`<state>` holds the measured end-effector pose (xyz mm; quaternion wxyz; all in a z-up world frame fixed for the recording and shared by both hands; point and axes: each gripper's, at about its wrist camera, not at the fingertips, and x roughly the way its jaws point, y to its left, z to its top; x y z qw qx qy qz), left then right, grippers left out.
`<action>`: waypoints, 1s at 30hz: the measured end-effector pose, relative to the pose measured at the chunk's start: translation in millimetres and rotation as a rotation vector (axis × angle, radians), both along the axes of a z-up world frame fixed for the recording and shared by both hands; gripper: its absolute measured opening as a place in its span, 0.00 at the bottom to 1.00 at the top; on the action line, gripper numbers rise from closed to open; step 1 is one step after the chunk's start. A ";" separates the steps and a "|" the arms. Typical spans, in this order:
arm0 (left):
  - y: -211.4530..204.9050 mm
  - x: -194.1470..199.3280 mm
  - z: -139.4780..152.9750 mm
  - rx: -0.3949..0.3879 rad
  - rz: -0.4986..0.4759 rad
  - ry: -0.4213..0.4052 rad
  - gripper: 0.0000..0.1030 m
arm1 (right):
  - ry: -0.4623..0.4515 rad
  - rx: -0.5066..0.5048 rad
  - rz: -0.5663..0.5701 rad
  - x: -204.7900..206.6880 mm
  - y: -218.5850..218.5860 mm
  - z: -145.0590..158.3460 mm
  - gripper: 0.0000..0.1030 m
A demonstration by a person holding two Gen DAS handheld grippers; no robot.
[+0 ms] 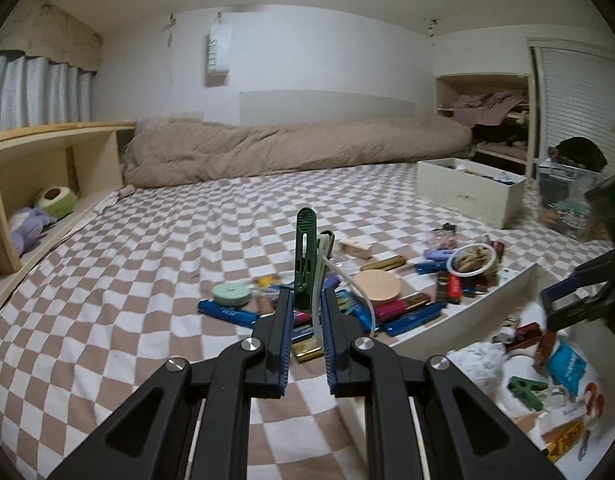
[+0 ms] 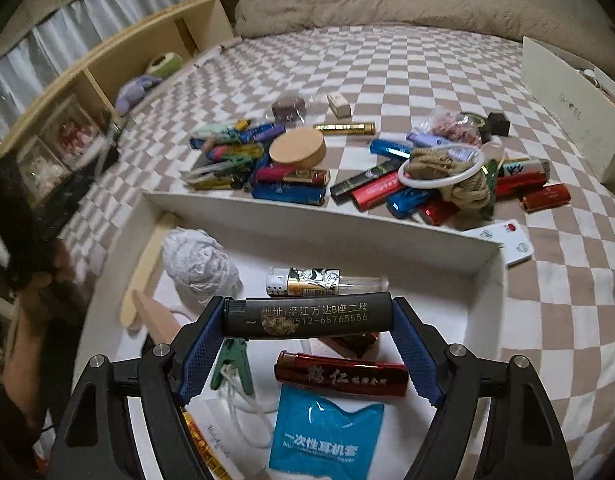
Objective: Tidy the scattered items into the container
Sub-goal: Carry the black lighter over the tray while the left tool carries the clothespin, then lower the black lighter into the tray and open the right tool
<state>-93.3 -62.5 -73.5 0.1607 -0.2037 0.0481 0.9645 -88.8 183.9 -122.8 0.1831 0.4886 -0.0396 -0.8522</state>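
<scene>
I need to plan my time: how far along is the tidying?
Partly done. The white box already holds a red lighter, white yarn and a blue packet. In hand: the right gripper holds a black lighter over the box, and the left gripper holds a green clip. Left: a pile of lighters on the bed.

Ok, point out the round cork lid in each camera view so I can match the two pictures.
Left wrist view: the cork lid lies right of centre, in the pile just past the left gripper, which holds a green clip.
Right wrist view: it sits above centre, on the lighters beyond the white box wall.
Shared landmark: the white ring on the rope bundle, right of the lid in both views.
</scene>
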 end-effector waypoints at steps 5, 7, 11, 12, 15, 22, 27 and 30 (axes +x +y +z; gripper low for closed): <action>15.7 6.1 -1.2 -0.034 -0.059 0.014 0.14 | -0.042 0.026 -0.025 -9.0 -5.7 -15.9 0.79; 21.4 8.5 -1.9 -0.052 -0.082 0.019 0.14 | -0.047 0.037 -0.037 -11.8 -6.5 -19.1 0.79; 29.6 11.6 -2.0 -0.075 -0.120 0.027 0.14 | -0.060 0.036 -0.057 -17.0 -7.5 -23.5 0.79; 30.1 12.0 -1.7 -0.074 -0.127 0.028 0.14 | -0.059 0.038 -0.060 -17.8 -8.4 -23.8 0.79; 27.3 10.3 -1.1 -0.056 -0.132 0.023 0.14 | -0.055 0.036 -0.064 -20.1 -12.2 -24.9 0.79; 23.4 9.4 -0.8 -0.036 -0.131 0.015 0.14 | -0.068 0.014 -0.008 -17.0 -28.9 -26.6 0.79; 26.4 12.3 -0.7 -0.045 -0.145 0.020 0.14 | -0.099 -0.037 -0.005 -9.8 -26.5 -25.7 0.79; 28.8 13.7 -0.9 -0.054 -0.155 0.022 0.14 | -0.132 -0.075 -0.004 -3.8 -22.4 -25.0 0.79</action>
